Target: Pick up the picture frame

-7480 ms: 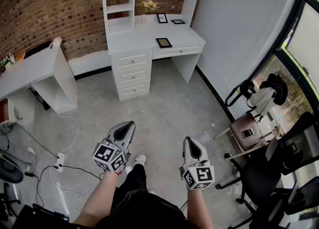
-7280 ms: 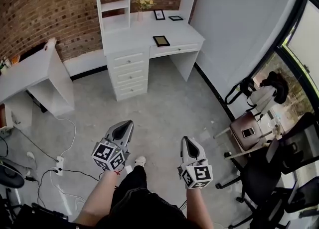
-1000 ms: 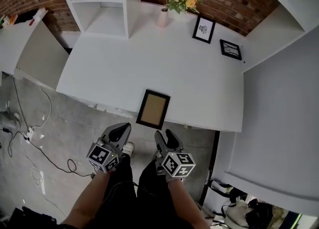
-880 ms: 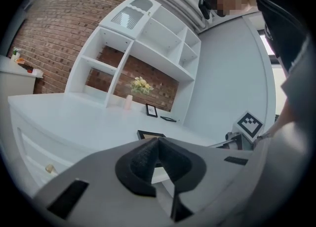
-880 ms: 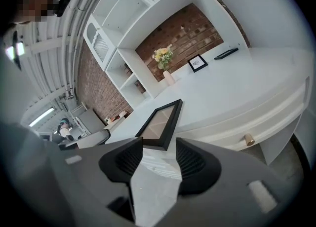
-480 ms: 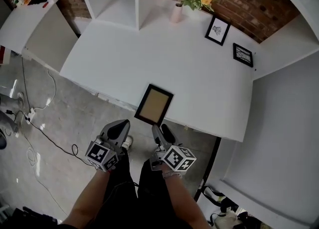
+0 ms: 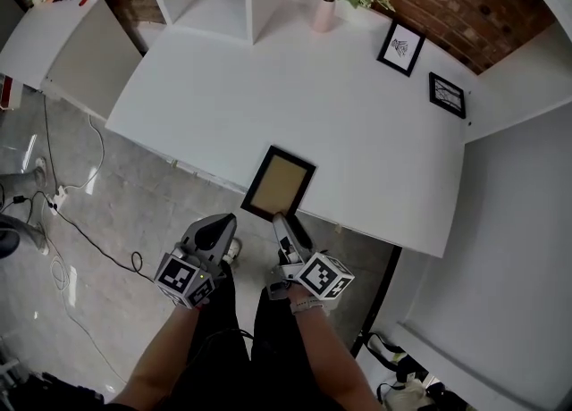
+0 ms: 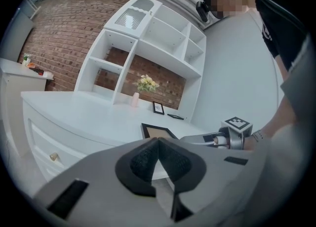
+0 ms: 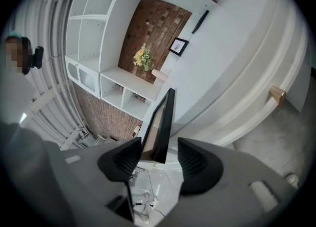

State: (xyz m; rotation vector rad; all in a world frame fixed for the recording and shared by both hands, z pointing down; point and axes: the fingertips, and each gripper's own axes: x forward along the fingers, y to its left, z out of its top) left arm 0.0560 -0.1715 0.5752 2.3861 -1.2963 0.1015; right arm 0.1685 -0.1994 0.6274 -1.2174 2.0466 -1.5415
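Matt black picture frame (image 7: 279, 184), smooth white desk (image 7: 268, 88)

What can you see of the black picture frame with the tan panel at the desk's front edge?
The black rectangular picture frame holds a plain tan panel; no picture shows. It lies flat on the white desk, its near end jutting past the front edge. That end stands between the jaws of the right gripper, which have just been opening and are apart, not clamped on it. Nothing else touches it.

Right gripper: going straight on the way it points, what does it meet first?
The black picture frame with tan panel: its near edge sits, seemingly untouched, between the right gripper's jaws, which have just been opening.
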